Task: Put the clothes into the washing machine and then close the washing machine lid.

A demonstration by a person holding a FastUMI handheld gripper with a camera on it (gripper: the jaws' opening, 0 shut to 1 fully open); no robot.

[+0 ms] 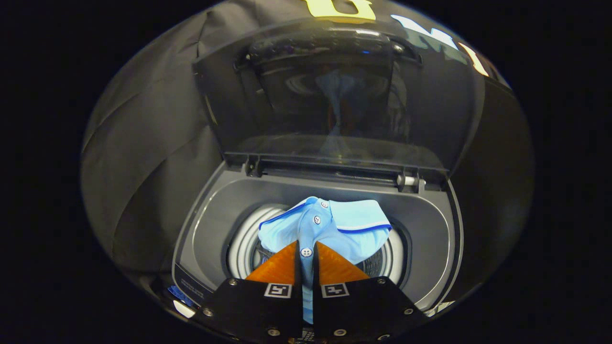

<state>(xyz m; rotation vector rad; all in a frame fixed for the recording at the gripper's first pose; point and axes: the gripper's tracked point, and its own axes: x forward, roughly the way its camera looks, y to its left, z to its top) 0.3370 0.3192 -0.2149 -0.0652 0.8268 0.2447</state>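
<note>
holding a light blue polo shirt (pixel 319 224) over the open top-load washing machine (pixel 432 248), placket pinched in the gripper (pixel 306 252).

risks first:
- shirt could snag on the drum rim (pixel 241 243) if let go here. collar and shoulders are spread just ahead of the jaws and look to overhang the far edge of the drum opening rather than hang inside it.
- a fold left draped over the rim or the grey tub surround would likely get trapped when the lid (pixel 334 95) comes down, so the lid would not seat.
- grip is on a thin strip of button placket only; fabric could slip out early if the rest of the shirt drags.
- lid stands upright beyond the shirt, on its hinge (pixel 409 180); judged clear of the drop path.

jaws: nearly closed, a narrow gap only, both fingers pressing on the placket, one white button sitting right at the tips. cloth runs back between the fingers toward the camera.

task position: shirt above and partly into the drum mouth, not yet released; lid not yet closed.
</note>
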